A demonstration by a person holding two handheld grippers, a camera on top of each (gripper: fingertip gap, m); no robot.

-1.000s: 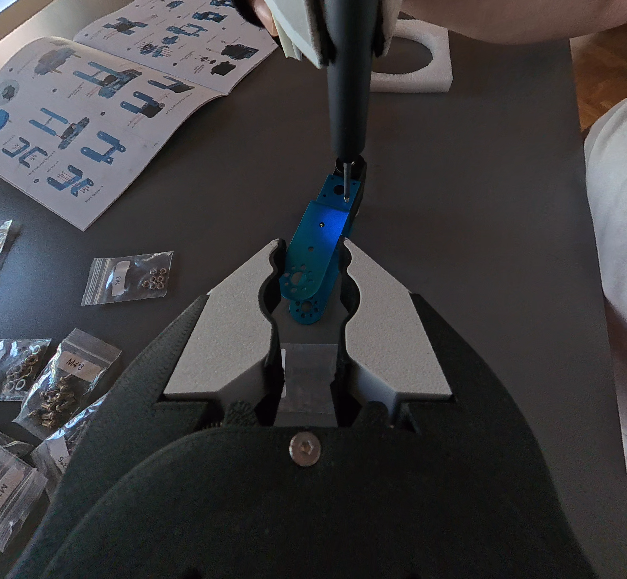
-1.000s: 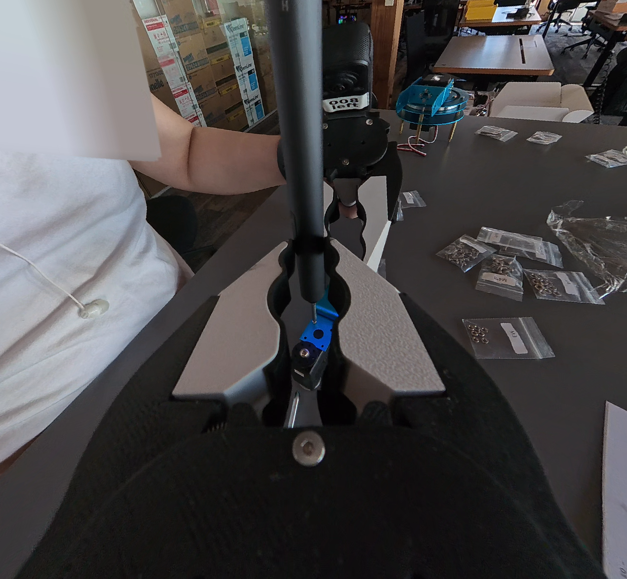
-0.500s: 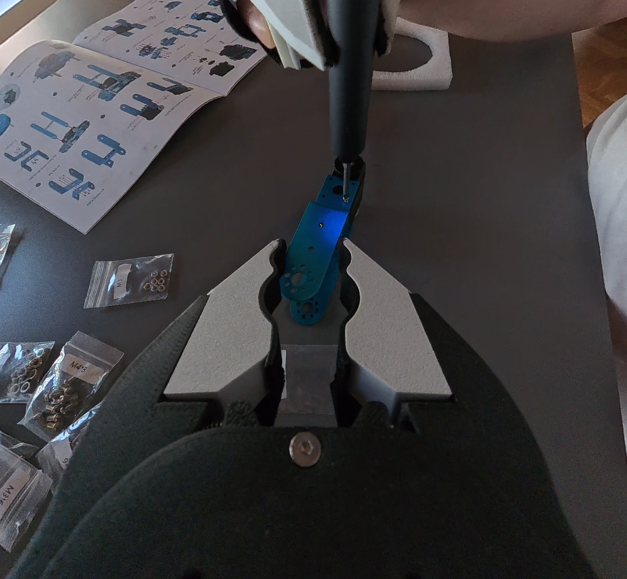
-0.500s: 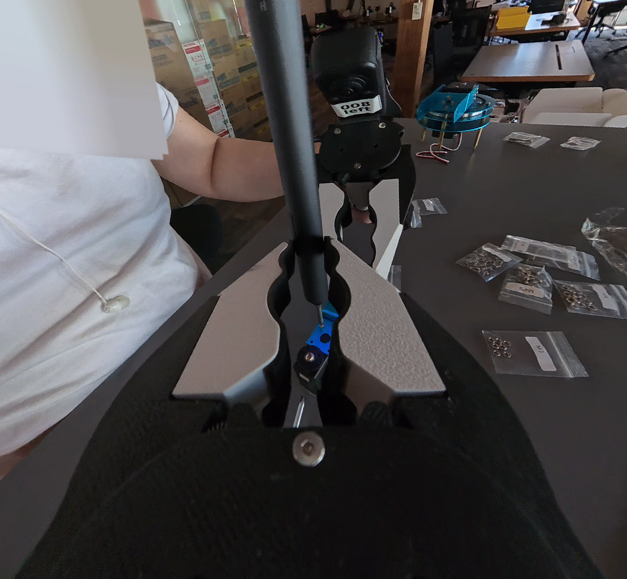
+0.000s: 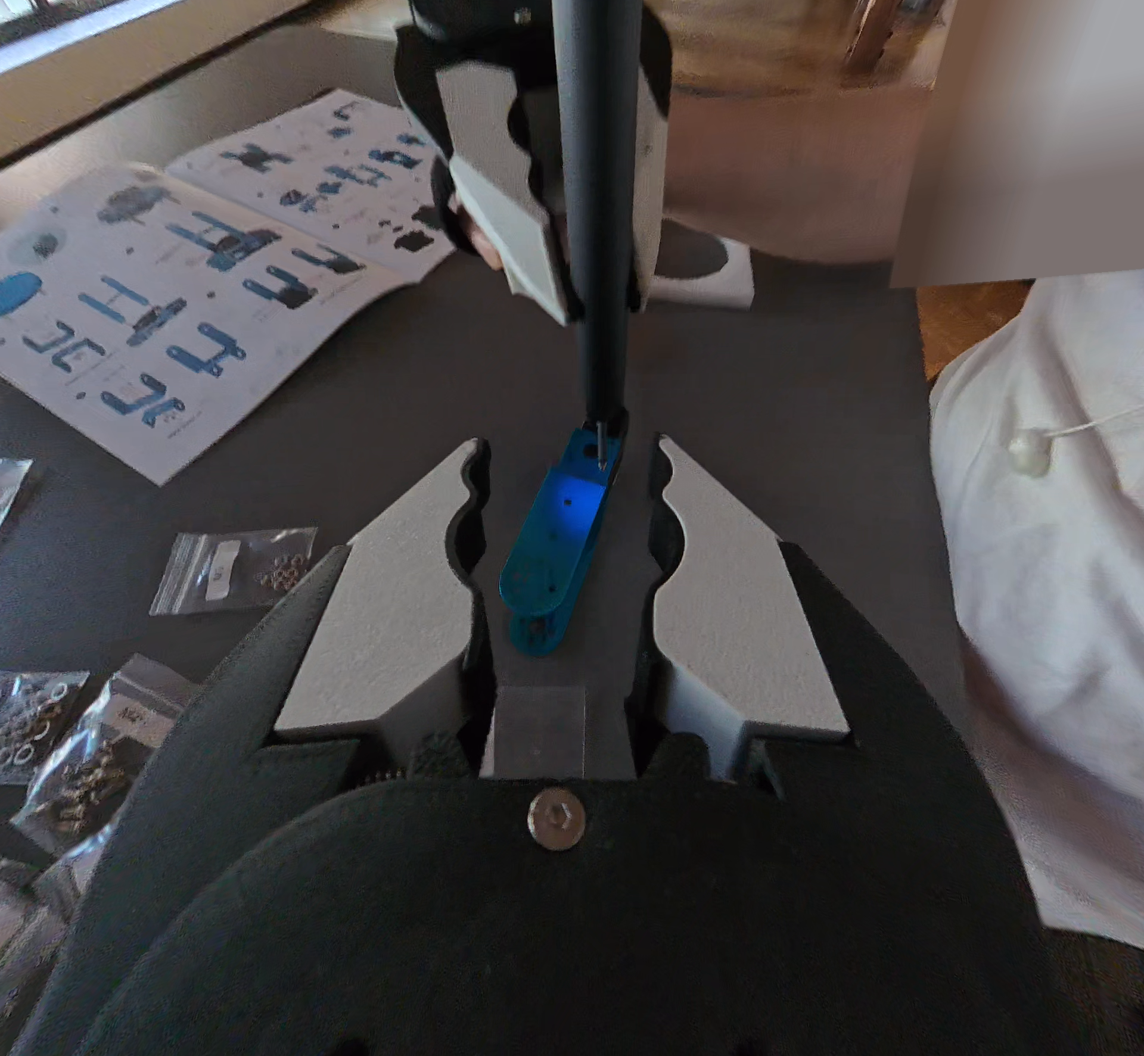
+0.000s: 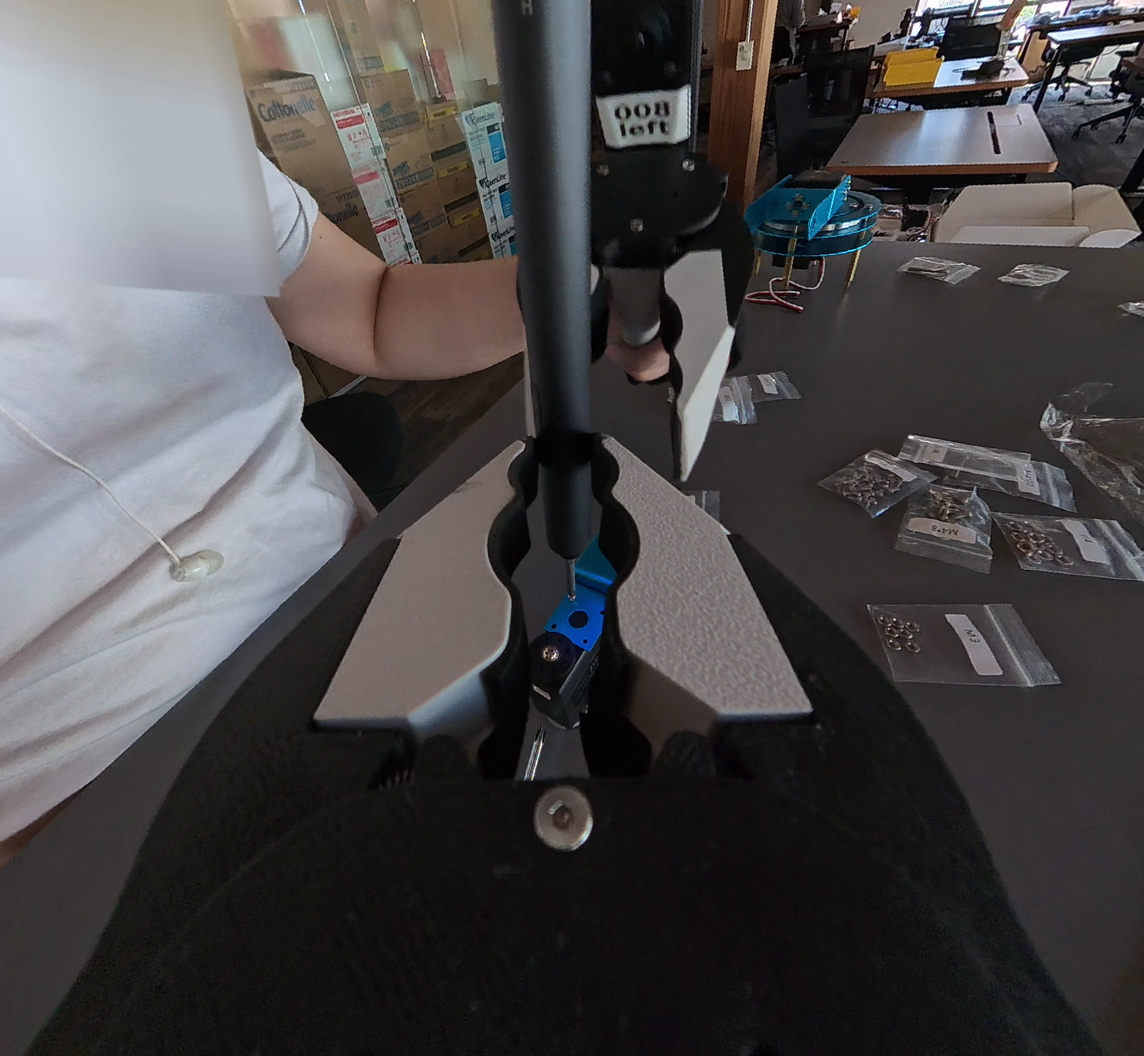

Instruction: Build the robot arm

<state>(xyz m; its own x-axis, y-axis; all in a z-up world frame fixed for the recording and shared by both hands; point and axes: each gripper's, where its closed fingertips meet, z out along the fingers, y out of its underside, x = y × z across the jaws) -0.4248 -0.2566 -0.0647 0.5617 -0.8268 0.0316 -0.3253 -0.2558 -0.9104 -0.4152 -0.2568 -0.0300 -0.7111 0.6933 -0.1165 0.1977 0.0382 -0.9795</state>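
Observation:
A blue metal bracket fixed to a small black servo lies on the dark table. My left gripper is open, with a jaw on each side of the bracket and neither touching it. My right gripper is shut on a dark electric screwdriver, held upright. The screwdriver's thin bit rests on the bracket's top face. In the left wrist view the right gripper and the screwdriver stand just beyond the bracket. The left gripper's black housing shows behind the screwdriver.
An open instruction booklet lies at the far left. Several small bags of screws and nuts are spread on the table. A white foam piece and a blue round robot base stand farther back. A person in a white shirt sits at the table's edge. Less than 4 cm separates the two grippers' tips. The bracket's top face lies around 6 cm away from my left fingertips. It turns up in the left wrist view as well. The small black servo is about 8 cm from my left fingertips.
My left gripper has opened and let go of the blue bracket, and it has drawn back and tilted up. The right gripper still holds the screwdriver on the bracket.

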